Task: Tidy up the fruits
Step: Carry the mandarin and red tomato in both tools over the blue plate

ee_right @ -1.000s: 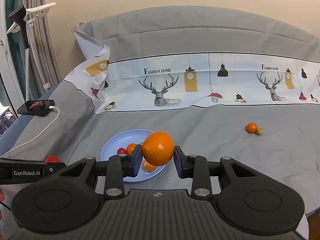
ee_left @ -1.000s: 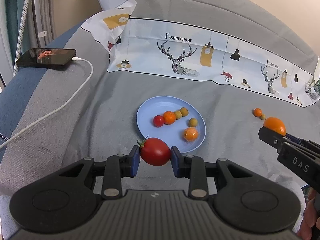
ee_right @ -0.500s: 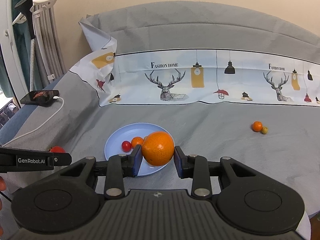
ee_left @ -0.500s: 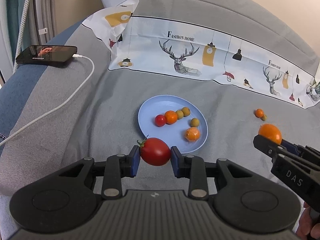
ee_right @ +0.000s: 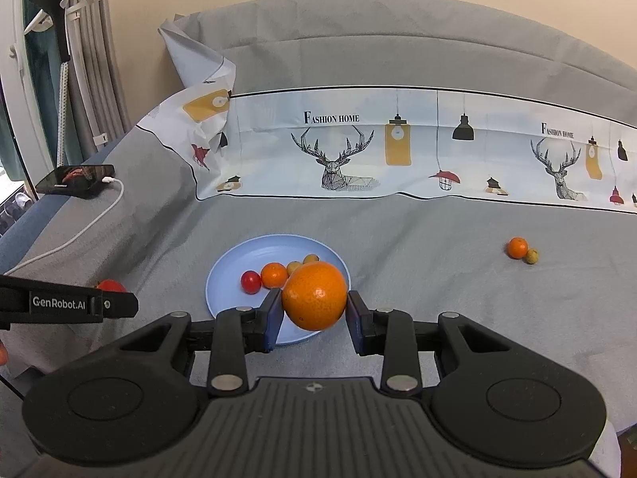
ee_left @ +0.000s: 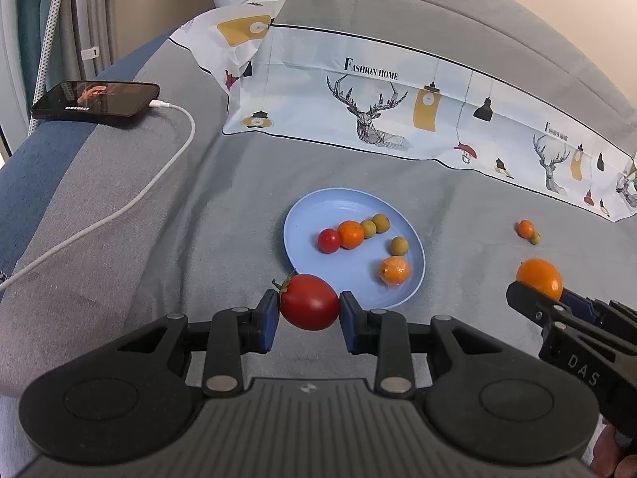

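Observation:
My left gripper (ee_left: 308, 306) is shut on a red tomato (ee_left: 309, 302), held just short of the near rim of a blue plate (ee_left: 302, 223). My right gripper (ee_right: 314, 302) is shut on a large orange (ee_right: 314, 294), hanging in front of the same blue plate (ee_right: 227, 275). The plate holds a small red tomato (ee_left: 329, 240), a small orange (ee_left: 350, 234), a wrapped orange (ee_left: 393, 271) and three yellow-green fruits. On the grey cover to the right lie a small orange (ee_right: 517, 247) and a yellow-green fruit (ee_right: 531, 256), touching. The right gripper with its orange (ee_left: 540, 277) shows at the left wrist view's right edge.
A phone (ee_left: 95, 99) lies on the blue armrest at the left, its white cable (ee_left: 131, 203) trailing across the grey cover. A printed deer cloth (ee_right: 398, 151) runs along the back of the seat. A clothes steamer (ee_right: 59, 32) stands at far left.
Both grips are unchanged. The right wrist view has shifted so the plate sits a little more centred and the held orange covers more of its right side.

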The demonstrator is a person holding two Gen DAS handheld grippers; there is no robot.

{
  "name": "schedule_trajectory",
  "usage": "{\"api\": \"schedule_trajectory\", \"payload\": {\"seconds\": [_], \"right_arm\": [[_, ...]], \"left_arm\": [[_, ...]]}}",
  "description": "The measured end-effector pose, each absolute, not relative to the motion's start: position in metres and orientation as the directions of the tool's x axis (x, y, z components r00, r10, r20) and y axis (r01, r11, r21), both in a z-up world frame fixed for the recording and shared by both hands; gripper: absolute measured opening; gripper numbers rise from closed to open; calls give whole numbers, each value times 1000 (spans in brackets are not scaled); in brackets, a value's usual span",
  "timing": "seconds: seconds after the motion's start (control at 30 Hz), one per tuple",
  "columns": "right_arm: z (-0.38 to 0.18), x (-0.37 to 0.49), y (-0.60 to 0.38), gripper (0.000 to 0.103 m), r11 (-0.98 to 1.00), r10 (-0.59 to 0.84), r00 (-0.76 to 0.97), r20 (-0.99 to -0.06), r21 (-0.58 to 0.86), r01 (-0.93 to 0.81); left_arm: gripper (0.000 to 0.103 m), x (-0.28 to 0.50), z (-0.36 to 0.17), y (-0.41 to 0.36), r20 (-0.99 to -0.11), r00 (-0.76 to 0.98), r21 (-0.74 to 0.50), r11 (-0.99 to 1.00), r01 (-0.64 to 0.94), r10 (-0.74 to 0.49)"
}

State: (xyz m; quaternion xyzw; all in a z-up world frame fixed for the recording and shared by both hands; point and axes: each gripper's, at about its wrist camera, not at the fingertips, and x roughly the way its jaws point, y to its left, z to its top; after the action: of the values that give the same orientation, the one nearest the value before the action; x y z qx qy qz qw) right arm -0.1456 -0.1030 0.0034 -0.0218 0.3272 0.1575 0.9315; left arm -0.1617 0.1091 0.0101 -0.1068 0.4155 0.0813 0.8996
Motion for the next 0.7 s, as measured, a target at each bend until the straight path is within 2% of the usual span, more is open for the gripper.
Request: {"api": "schedule_trajectory", "payload": {"seconds": [0.43,0.7], "right_arm": [[-16,-123,-92,36,951,265,708,-654,56,-303],[-39,-93,-79,36,949,266,674,-689,65,-309]], "left_arm": [[37,-127,6,113,-762,646,-123,965,-231,57],[37,-89,-17,116,-797,602,-112,966,-232,52]]}}
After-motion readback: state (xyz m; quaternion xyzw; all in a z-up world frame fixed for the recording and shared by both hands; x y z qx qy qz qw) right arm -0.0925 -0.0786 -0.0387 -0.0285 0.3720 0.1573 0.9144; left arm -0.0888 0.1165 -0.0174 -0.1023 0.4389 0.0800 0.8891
